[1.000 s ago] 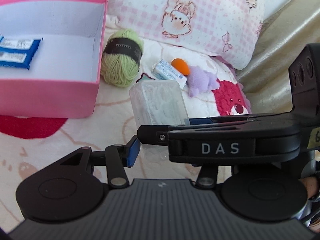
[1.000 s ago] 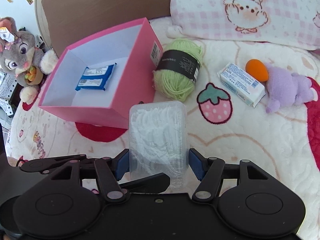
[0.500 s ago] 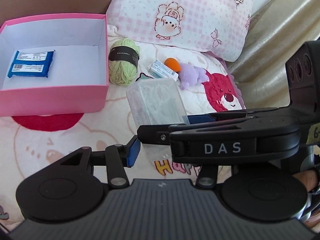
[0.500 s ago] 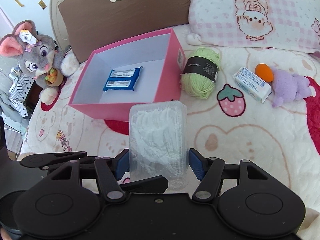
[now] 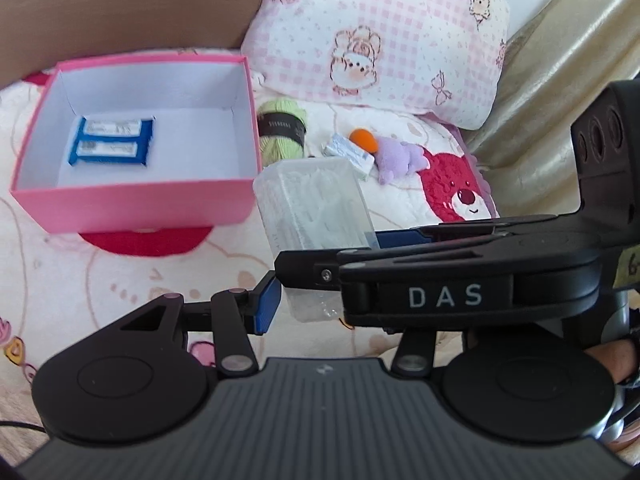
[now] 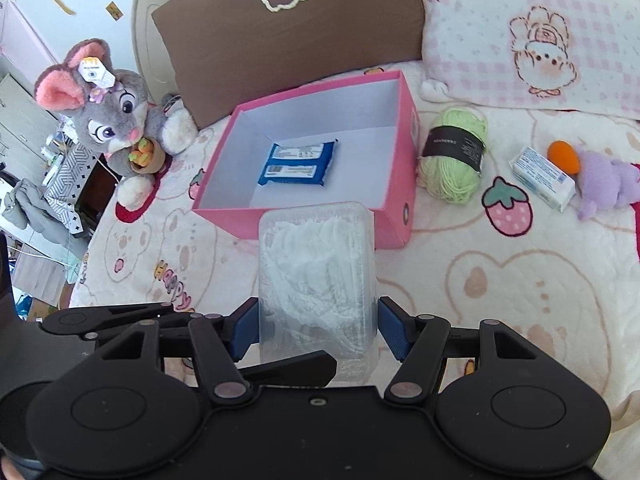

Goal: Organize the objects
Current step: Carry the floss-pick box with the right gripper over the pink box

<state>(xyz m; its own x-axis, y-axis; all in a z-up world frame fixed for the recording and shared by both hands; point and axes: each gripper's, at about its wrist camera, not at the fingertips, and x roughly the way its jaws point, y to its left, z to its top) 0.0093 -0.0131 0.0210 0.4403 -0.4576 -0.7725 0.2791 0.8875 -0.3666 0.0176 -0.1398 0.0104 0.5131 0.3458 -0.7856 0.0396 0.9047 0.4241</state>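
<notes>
A clear plastic box (image 6: 316, 264) of white pieces hangs above the bed, and both grippers hold it. My right gripper (image 6: 316, 328) is shut on its two long sides, blue pads pressed flat. My left gripper (image 5: 324, 308) grips the near end of the clear plastic box (image 5: 312, 208); its left pad (image 5: 266, 306) touches the corner, while the other is hidden behind the right gripper (image 5: 460, 280), which crosses in front. Just beyond stands an open pink box (image 6: 394, 224), (image 5: 132, 208) holding a blue packet (image 6: 298, 158), (image 5: 112, 140).
On the quilt right of the pink box lie a green yarn ball (image 6: 454, 156), a white-blue carton (image 6: 542, 178) and a purple plush toy with an orange tip (image 6: 604, 180). A grey mouse plush (image 6: 116, 124), a brown pillow (image 6: 288, 36) and a pink checked pillow (image 6: 532, 32) line the back.
Both grippers have risen with the clear box still between them. The bed has dropped away, and the pink box and its blue packet now show more fully.
</notes>
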